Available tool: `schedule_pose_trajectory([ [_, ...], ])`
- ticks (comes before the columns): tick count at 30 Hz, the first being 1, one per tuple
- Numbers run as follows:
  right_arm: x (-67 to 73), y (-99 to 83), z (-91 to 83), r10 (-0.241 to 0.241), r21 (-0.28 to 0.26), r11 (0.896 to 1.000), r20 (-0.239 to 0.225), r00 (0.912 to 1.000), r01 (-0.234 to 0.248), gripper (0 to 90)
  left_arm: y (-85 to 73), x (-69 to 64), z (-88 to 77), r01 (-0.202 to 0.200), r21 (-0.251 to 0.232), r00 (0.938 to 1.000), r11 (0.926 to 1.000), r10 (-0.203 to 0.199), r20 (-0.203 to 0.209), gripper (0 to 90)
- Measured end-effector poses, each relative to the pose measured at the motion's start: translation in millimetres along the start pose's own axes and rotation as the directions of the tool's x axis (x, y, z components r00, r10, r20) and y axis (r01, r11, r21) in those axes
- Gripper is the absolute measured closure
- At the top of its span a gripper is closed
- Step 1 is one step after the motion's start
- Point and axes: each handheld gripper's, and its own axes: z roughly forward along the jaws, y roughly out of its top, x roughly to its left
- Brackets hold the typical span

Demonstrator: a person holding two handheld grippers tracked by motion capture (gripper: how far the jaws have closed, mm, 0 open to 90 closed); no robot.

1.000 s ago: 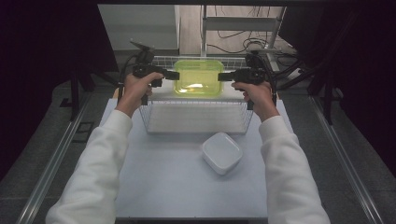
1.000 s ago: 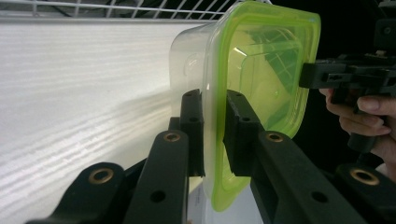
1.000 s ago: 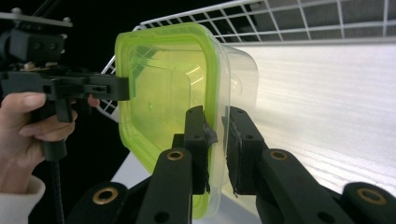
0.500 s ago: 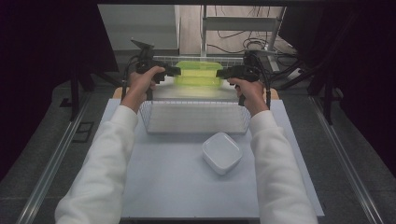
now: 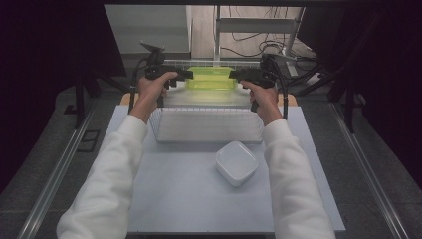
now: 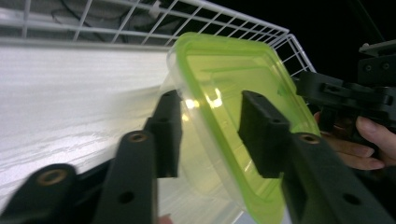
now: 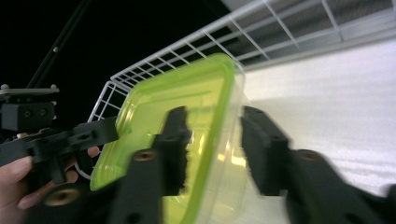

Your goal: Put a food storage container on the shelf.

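The box (image 5: 210, 78), clear with a green lid, sits at the far end of the wire basket (image 5: 209, 127) on the counter (image 5: 189, 199). The left hand-held gripper (image 5: 185, 75) and right hand-held gripper (image 5: 236, 76) flank its left and right ends. Both have just been opening; each pair of jaws straddles the box rim with gaps showing, not pressing. A white container (image 5: 237, 162) lies near-right of the basket.

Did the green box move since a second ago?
Yes. The green-lidded box has gone down and toward the far wall of the wire basket; earlier it was held higher, nearer the basket's middle.
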Motion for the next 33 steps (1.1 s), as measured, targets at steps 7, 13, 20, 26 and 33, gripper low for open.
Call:
schedule_pose_trajectory([
  [7,22.5,-6.1,-13.3,-0.100,-0.091,0.990,0.051,0.9937,0.105,37.2,-3.7,-14.1,-9.8,-0.086,-0.069,0.9961,0.9939,0.085,-0.023,37.0],
  [13,25.5,-11.5,-15.3,-0.120,-0.081,0.989,0.038,0.9920,0.123,35.9,-7.4,-14.7,-1.6,-0.087,-0.033,0.9961,0.9956,0.087,-0.019,28.9],
  [20,22.9,-12.9,-16.3,-0.123,-0.078,0.989,0.022,0.9922,0.124,35.9,-6.5,-11.3,4.4,-0.087,-0.027,0.9962,0.9958,0.087,-0.002,25.6],
  [26,18.9,-11.6,-19.3,-0.123,-0.084,0.989,0.009,0.9923,0.123,35.8,-4.7,-4.4,6.5,-0.081,0.000,0.9967,0.9967,0.081,-0.006,11.0],
  [33,21.8,-13.9,-27.1,-0.160,-0.076,0.984,0.003,0.9871,0.160,35.4,-6.3,-15.2,-10.2,-0.135,-0.006,0.9900,0.9908,0.135,-0.041,8.6],
])
